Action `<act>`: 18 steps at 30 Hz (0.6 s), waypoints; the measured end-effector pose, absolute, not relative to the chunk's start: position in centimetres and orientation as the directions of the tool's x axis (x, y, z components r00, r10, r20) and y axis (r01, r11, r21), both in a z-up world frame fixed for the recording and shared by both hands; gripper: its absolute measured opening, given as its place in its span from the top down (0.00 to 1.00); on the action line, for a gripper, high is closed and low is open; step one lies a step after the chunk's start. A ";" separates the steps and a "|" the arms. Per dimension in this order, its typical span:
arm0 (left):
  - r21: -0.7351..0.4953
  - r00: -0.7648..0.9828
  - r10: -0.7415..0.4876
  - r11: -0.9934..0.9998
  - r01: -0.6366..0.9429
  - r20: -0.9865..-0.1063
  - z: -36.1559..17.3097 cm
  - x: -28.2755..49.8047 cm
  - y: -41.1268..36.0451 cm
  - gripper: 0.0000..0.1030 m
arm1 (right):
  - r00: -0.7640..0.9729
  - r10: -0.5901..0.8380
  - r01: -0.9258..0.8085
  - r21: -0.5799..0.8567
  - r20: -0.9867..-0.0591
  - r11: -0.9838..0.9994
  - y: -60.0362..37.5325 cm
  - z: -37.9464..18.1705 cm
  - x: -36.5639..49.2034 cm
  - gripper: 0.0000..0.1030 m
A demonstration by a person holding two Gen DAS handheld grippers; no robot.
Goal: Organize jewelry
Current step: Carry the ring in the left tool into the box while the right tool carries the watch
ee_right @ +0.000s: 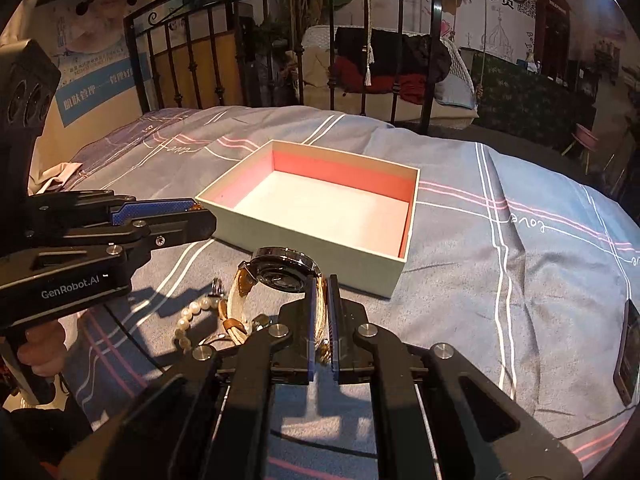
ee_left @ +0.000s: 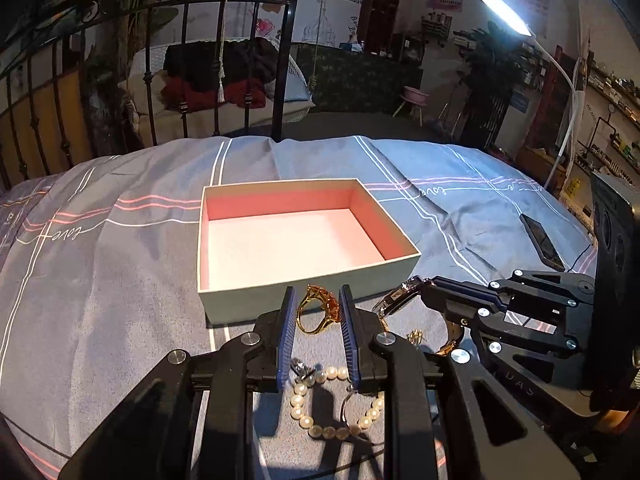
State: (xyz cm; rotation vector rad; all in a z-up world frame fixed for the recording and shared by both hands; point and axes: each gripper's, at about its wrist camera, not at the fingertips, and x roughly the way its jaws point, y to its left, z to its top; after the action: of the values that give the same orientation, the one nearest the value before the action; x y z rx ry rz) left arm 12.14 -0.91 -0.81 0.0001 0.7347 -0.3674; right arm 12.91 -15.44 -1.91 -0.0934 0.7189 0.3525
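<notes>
An open grey box with a pink inside (ee_left: 240,300) (ee_right: 320,240) stands on the bed, with nothing in it. My left gripper (ee_left: 318,300) is shut on a gold ring with an orange stone (ee_left: 318,312), held just in front of the box's near wall. My right gripper (ee_right: 320,292) is shut on the strap of a wristwatch (ee_right: 286,270), lifted beside the box; it shows at the right in the left wrist view (ee_left: 416,286). A pearl bracelet (ee_left: 332,408) (ee_right: 192,316) lies on the blanket under both grippers.
A grey-blue striped blanket (ee_left: 100,280) covers the bed. A black phone (ee_left: 542,242) (ee_right: 628,352) lies on it at the right. A black iron bed frame (ee_left: 184,60) stands behind. A small gold piece (ee_left: 414,336) lies near the watch.
</notes>
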 end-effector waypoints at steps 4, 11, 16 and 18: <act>-0.137 0.690 -0.325 0.939 0.314 -0.647 0.2 15.1 -1.1 0.80 | 0.711 0.287 -0.340 0.044 -0.642 0.939 -15.6 -0.8 15.3 0.94; -0.191 0.659 -0.344 0.936 0.295 -0.669 1.3 20.6 -1.3 0.80 | 0.733 0.270 -0.311 0.045 -0.624 0.949 -15.8 1.3 20.4 0.94; -0.209 0.624 -0.322 0.945 0.250 -0.712 0.5 23.8 -1.6 0.79 | 0.715 0.251 -0.303 0.035 -0.652 0.952 -15.2 0.8 23.3 0.94; -0.193 0.613 -0.294 0.955 0.227 -0.734 -0.1 24.8 -1.6 0.80 | 0.699 0.245 -0.297 0.038 -0.672 0.954 -14.9 0.0 24.1 0.94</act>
State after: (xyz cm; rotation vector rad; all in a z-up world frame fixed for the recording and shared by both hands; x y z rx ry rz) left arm 24.78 -1.64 -0.07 -0.0833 0.8608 -0.3009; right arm 24.11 -14.89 -0.02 -0.0751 0.7373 0.3022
